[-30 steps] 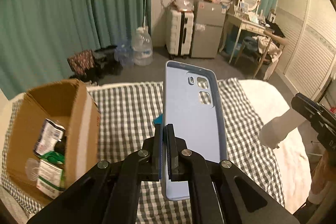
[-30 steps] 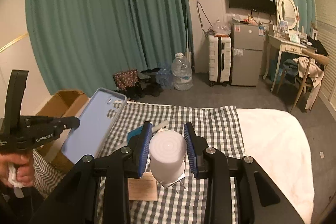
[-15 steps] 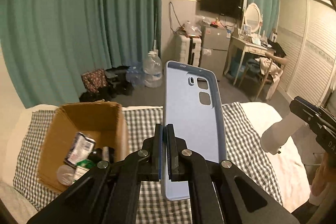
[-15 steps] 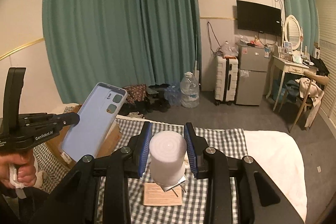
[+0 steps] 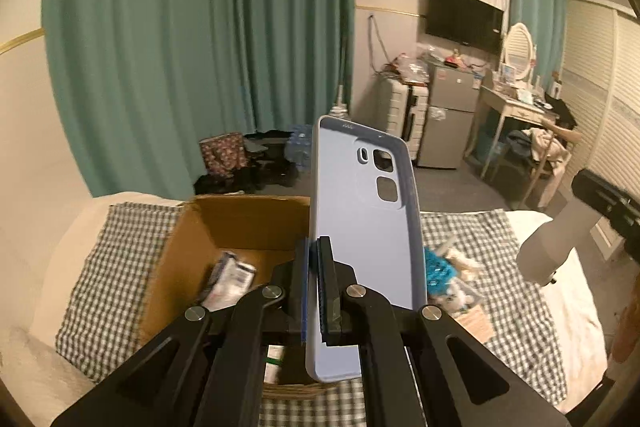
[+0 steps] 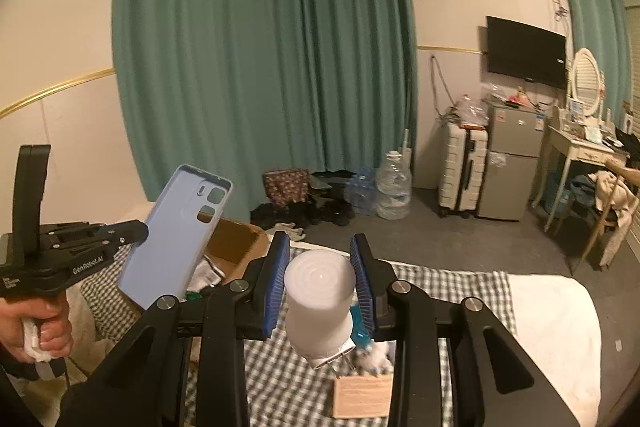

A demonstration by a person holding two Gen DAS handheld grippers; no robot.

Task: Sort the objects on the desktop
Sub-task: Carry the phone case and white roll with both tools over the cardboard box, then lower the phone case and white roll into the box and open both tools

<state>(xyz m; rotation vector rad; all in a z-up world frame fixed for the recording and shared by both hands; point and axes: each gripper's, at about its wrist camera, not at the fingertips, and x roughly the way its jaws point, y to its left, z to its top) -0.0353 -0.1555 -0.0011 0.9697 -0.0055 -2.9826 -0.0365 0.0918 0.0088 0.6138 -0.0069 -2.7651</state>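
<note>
left gripper (image 5: 314, 287): phone case (image 5: 360, 227) now above box (image 5: 248, 223); right gripper (image 6: 320, 279): still clamps night light (image 6: 318, 303)

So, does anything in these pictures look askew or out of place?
Nothing looks spilled or damaged. The left claw grips the phone case by one edge only, so it stands tilted above the cardboard box.

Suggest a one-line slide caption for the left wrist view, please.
Left gripper holds a blue phone case over an open cardboard box.
</note>
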